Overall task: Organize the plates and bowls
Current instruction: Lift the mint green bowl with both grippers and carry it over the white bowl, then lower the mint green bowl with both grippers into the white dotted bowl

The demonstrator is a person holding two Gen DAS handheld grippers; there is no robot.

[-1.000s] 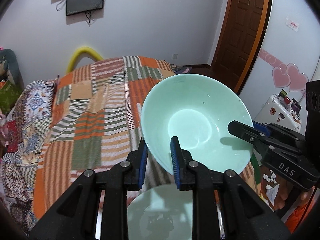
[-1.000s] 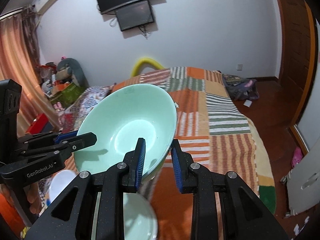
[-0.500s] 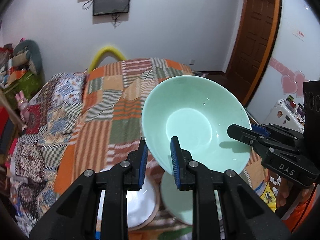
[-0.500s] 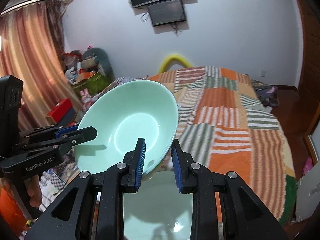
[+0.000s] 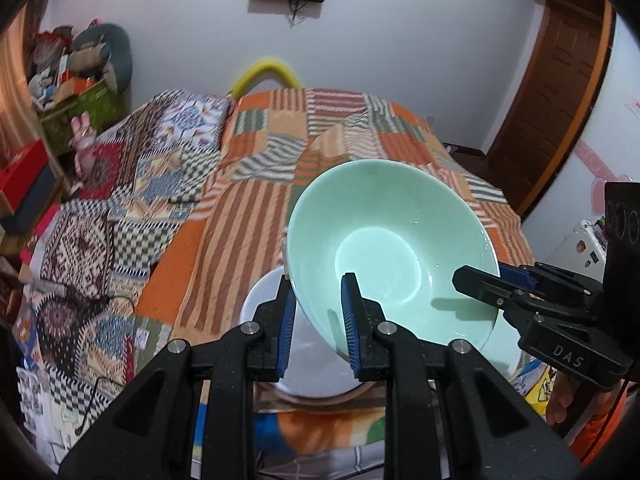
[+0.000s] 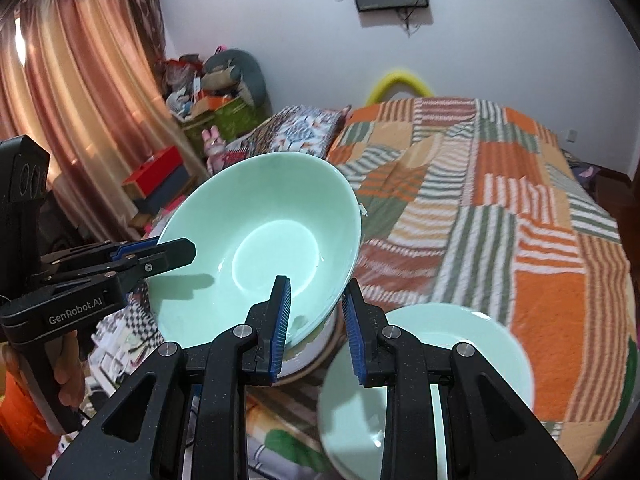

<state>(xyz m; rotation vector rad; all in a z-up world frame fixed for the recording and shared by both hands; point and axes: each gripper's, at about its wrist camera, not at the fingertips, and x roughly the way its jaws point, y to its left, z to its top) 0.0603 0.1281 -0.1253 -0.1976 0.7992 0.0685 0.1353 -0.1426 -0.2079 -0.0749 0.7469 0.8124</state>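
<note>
A mint-green bowl [image 5: 392, 240] hangs tilted in the air, held by its rim from two sides. My left gripper [image 5: 316, 288] is shut on the near rim in the left wrist view. My right gripper [image 6: 316, 292] is shut on the opposite rim [image 6: 312, 316]; it also shows as a black clamp [image 5: 476, 280] at the right of the left wrist view. Directly under the bowl sits a white dish [image 5: 260, 304], partly hidden by it. A mint-green plate [image 6: 460, 340] lies to the right of the white dish [image 6: 320, 344].
Behind the dishes spreads a bed with an orange striped patchwork blanket [image 5: 344, 128]. Boxes and soft toys [image 6: 216, 92] pile up by the curtain on the left. A brown door [image 5: 556, 92] stands at the right. A person's hand [image 6: 68, 376] grips the left tool.
Both grippers carried the green bowl leftwards and a little down, from above the green plate to above the white dish. Their grip on the rim is unchanged.
</note>
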